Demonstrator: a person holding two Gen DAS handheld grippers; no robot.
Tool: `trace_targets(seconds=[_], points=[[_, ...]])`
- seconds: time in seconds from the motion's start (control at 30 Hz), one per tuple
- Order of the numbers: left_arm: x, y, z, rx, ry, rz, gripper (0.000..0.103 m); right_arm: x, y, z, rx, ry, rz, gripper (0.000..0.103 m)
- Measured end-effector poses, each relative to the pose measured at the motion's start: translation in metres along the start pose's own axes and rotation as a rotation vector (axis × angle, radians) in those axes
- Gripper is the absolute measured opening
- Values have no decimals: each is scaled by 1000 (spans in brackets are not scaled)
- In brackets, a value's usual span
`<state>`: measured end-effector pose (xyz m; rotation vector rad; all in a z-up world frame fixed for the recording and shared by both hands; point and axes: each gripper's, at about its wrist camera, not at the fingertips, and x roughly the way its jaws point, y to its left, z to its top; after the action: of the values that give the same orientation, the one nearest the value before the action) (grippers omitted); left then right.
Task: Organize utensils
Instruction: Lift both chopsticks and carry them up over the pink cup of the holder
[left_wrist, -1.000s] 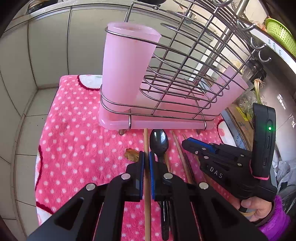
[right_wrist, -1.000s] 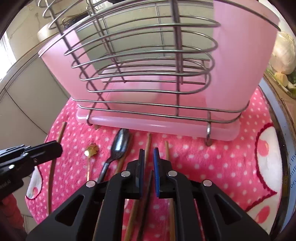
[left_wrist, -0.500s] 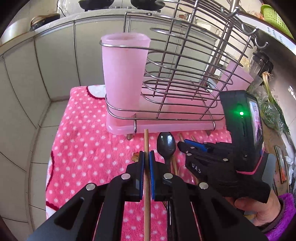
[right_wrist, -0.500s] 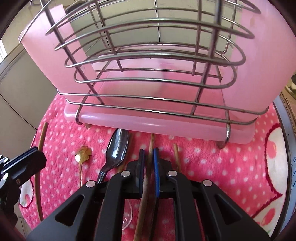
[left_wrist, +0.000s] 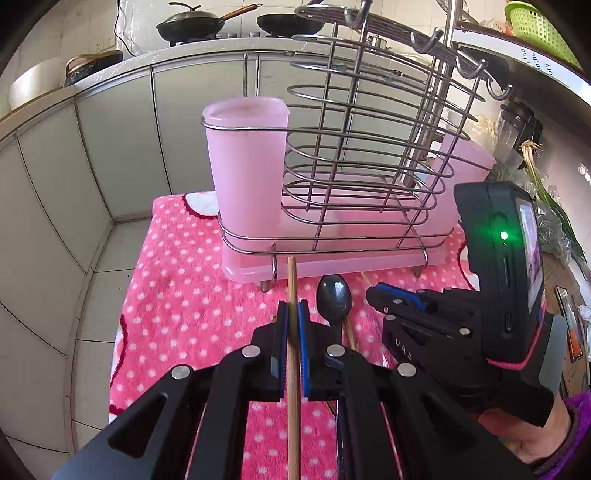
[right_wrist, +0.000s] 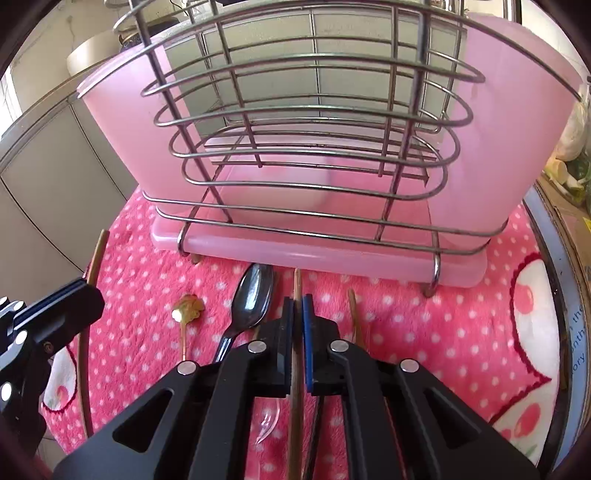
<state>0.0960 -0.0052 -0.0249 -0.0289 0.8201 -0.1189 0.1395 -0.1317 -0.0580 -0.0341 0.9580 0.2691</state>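
My left gripper (left_wrist: 292, 308) is shut on a wooden chopstick (left_wrist: 291, 280) and holds it above the pink dotted towel (left_wrist: 177, 302), tip toward the wire utensil rack (left_wrist: 354, 192) with its tall pink cup (left_wrist: 245, 166). My right gripper (right_wrist: 297, 304) is shut on another wooden chopstick (right_wrist: 297, 286), in front of the rack (right_wrist: 303, 155). A dark spoon (right_wrist: 253, 295), a small gold spoon (right_wrist: 186, 312) and one more chopstick (right_wrist: 354, 306) lie on the towel (right_wrist: 461, 325). The right gripper (left_wrist: 391, 299) also shows in the left wrist view.
A pink drip tray (right_wrist: 314, 254) sits under the rack. Grey tiled cabinet fronts (left_wrist: 110, 140) rise behind the towel, with pans (left_wrist: 192, 24) on the counter above. A green basket (left_wrist: 539, 29) and greens (left_wrist: 546, 192) are at the right.
Both grippers have lifted and pulled back from the rack, each with its chopstick. The right gripper closed on its chopstick and moved closer to the left one.
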Motion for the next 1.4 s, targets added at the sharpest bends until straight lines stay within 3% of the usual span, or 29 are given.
trace_targets(seconds=[0.47,0.9,1.4], points=[[-22,-6,3,4,-35,31,5,-76,7,-20,-7,-116,-6,5],[-44,-6,3,-19,-72,36,5,-138,-14,-10,40,-265,-151,5],[-56,-21,4,4,-94,43,5,-124,-23,-14,92,-336,-173,5]])
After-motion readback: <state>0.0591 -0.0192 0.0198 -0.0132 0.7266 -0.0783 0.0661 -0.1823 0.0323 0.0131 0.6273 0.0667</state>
